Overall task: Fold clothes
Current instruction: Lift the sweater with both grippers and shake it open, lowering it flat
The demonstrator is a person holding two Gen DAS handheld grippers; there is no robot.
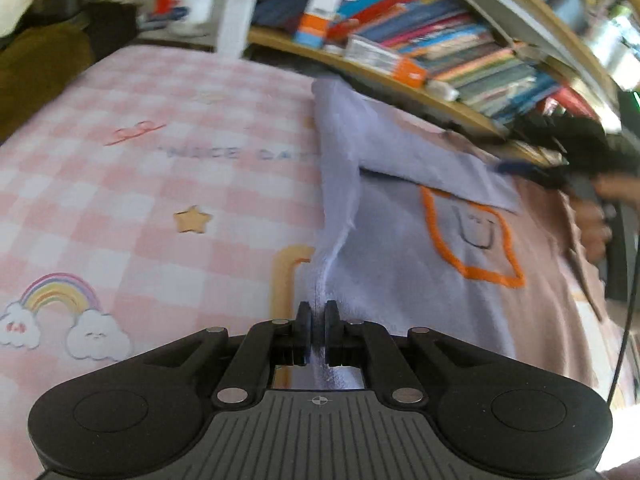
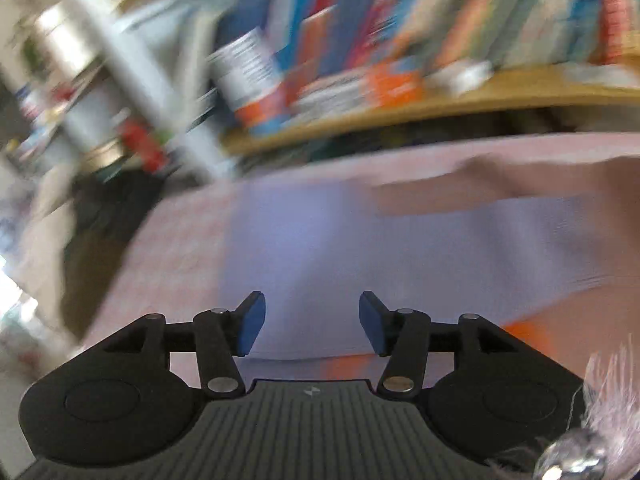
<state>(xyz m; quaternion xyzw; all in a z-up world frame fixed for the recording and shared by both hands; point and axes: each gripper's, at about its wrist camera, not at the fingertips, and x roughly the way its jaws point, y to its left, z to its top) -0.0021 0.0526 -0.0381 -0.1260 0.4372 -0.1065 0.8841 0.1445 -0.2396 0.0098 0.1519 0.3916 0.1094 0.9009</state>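
Pink checked bedsheet (image 1: 160, 184) with rainbow and star prints, its left expanse bare. Wooden bookshelf (image 1: 400, 76) of books borders the far edge. Lavender garment (image 1: 400, 260) with an orange outline motif lies on the sheet's right half, its left edge running straight towards the camera and an upper flap folded across. Left gripper (image 1: 318, 330): jaws clamped on a pinched ridge of that left edge. Right gripper (image 2: 312, 324): jaws parted, nothing pressed between the blue pads (image 2: 252, 324), above the blurred garment near its folded edge.
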